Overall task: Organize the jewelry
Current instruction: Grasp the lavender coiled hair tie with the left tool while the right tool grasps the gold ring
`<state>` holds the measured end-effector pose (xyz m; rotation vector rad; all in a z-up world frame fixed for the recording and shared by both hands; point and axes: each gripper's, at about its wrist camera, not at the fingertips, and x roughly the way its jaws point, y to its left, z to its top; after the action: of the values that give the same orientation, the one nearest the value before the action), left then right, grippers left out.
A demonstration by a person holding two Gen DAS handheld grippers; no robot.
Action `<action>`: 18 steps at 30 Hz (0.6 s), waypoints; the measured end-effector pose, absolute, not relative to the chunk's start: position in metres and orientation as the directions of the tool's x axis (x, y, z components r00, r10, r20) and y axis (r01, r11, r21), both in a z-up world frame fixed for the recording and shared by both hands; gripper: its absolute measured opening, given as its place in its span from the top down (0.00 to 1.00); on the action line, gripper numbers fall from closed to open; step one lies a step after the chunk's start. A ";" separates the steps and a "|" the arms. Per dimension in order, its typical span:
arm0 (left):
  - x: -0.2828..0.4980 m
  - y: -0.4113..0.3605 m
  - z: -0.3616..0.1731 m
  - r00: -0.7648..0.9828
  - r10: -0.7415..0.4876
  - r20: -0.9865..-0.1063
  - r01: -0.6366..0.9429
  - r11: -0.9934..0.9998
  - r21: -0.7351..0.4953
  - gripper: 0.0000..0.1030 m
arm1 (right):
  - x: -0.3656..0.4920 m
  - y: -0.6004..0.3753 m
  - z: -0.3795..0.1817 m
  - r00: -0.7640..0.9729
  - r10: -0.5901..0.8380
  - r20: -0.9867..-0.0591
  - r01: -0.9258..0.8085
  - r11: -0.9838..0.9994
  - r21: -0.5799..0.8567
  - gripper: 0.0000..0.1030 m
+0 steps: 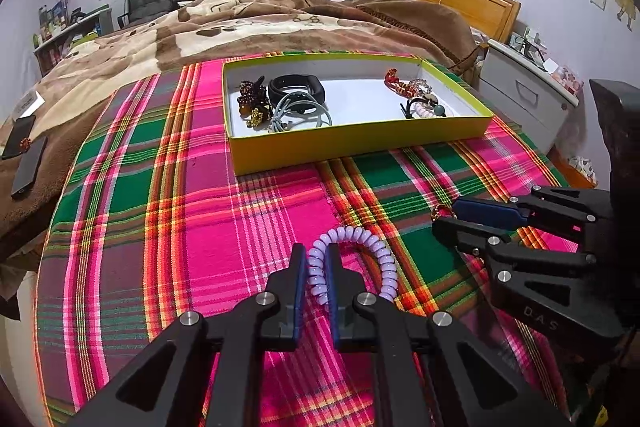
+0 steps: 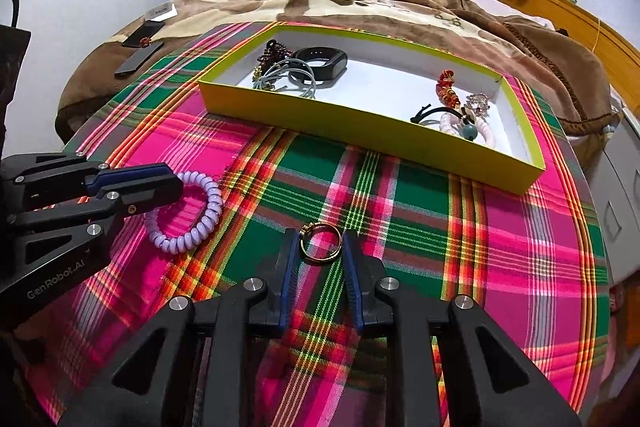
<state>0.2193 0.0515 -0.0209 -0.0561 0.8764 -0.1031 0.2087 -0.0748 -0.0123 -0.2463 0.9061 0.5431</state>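
Both fisheye views are evenly and brightly lit by indoor light. Straight lines are bent strongly toward the edges, and the corners are cut off by a dark round vignette. The plaid cloth appears oversaturated. Only soft, faint shadows are cast.

Bare plaid cloth ahead of both fingers up to the yellow box, its near wall the only barrier, open white floor mid-box between the two jewelry clusters, blanket beyond.

A plaid cloth carries a yellow tray, lilac coil band and gold ring.
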 end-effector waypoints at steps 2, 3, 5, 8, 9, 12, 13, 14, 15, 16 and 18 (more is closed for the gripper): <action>0.218 0.051 -0.019 0.640 -0.119 -0.759 0.071 0.993 -0.096 0.91 | 0.207 -0.078 -0.011 0.497 0.347 -0.795 -0.537 0.843 0.032 0.78; 0.217 0.051 -0.018 0.642 -0.122 -0.757 0.072 0.993 -0.099 0.91 | 0.206 -0.080 -0.010 0.500 0.349 -0.792 -0.533 0.845 0.036 0.78; 0.215 0.050 -0.015 0.648 -0.132 -0.750 0.078 0.991 -0.108 0.91 | 0.204 -0.085 -0.007 0.508 0.354 -0.785 -0.526 0.849 0.043 0.78; 0.213 0.049 -0.010 0.656 -0.143 -0.741 0.085 0.990 -0.116 0.91 | 0.200 -0.093 0.001 0.527 0.364 -0.768 -0.512 0.857 0.055 0.78; 0.213 0.048 -0.009 0.658 -0.146 -0.739 0.086 0.989 -0.118 0.91 | 0.199 -0.094 0.003 0.532 0.366 -0.763 -0.509 0.859 0.057 0.78; 0.213 0.046 -0.005 0.663 -0.156 -0.732 0.091 0.988 -0.128 0.91 | 0.198 -0.101 0.012 0.550 0.372 -0.748 -0.499 0.864 0.063 0.78; 0.213 0.045 -0.002 0.665 -0.160 -0.729 0.095 0.987 -0.131 0.91 | 0.198 -0.103 0.014 0.554 0.374 -0.744 -0.497 0.865 0.065 0.78; 0.214 0.045 -0.001 0.667 -0.163 -0.727 0.097 0.987 -0.131 0.91 | 0.198 -0.104 0.016 0.558 0.375 -0.740 -0.496 0.866 0.066 0.78; 0.215 0.044 0.002 0.670 -0.164 -0.724 0.100 0.986 -0.130 0.91 | 0.198 -0.106 0.020 0.564 0.376 -0.735 -0.493 0.867 0.066 0.78; 0.216 0.042 0.004 0.673 -0.164 -0.721 0.105 0.986 -0.127 0.91 | 0.198 -0.107 0.022 0.568 0.377 -0.732 -0.491 0.868 0.066 0.78; 0.219 0.039 0.010 0.679 -0.166 -0.715 0.114 0.986 -0.120 0.91 | 0.201 -0.111 0.028 0.581 0.378 -0.721 -0.484 0.873 0.068 0.78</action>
<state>0.2194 0.0394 0.0096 -0.0675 0.8090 -0.1571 0.2008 -0.1109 0.0281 -0.1410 0.8066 0.5053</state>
